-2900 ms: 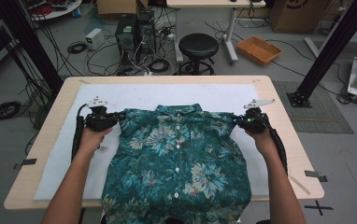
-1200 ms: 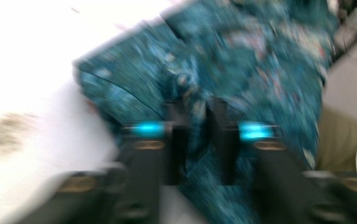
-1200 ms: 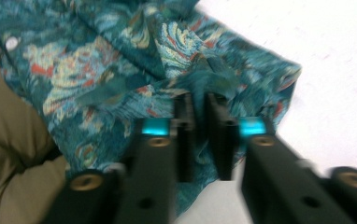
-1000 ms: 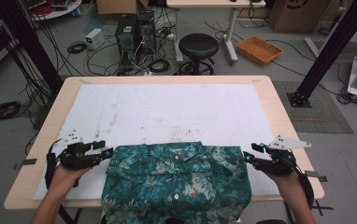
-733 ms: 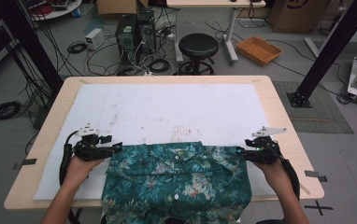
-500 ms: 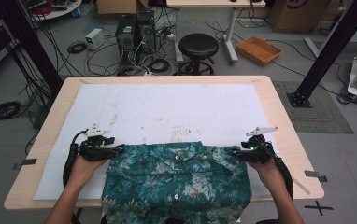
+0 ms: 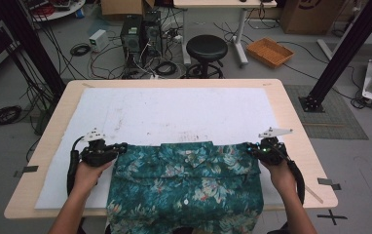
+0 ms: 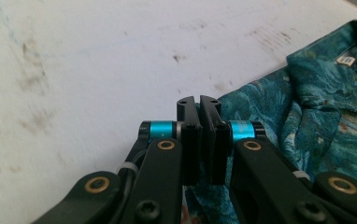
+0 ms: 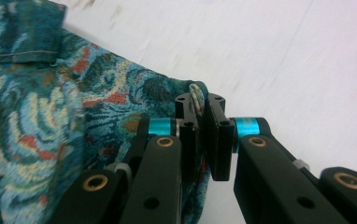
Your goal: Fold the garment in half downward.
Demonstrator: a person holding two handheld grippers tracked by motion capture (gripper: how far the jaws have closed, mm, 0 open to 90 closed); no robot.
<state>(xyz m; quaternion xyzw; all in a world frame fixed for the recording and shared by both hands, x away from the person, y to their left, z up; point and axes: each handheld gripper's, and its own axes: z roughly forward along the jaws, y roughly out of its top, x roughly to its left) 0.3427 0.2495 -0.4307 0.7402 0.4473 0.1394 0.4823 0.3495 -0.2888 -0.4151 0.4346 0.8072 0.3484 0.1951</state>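
On the white mat point(image 7: 174, 112), both claws pinch the shirt's point(image 7: 186, 187) corners; stool point(image 7: 206, 48) stands beyond

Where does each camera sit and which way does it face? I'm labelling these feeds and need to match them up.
High view: above the person's side, looking forward and down on the table; both forearms, left gripper and right gripper show.
Left gripper view: rides the left gripper, looking along its closed jaws at the shirt's edge.
Right gripper view: rides the right gripper, jaws pinching cloth.
Shared: all three show the floral shirt on the white mat.
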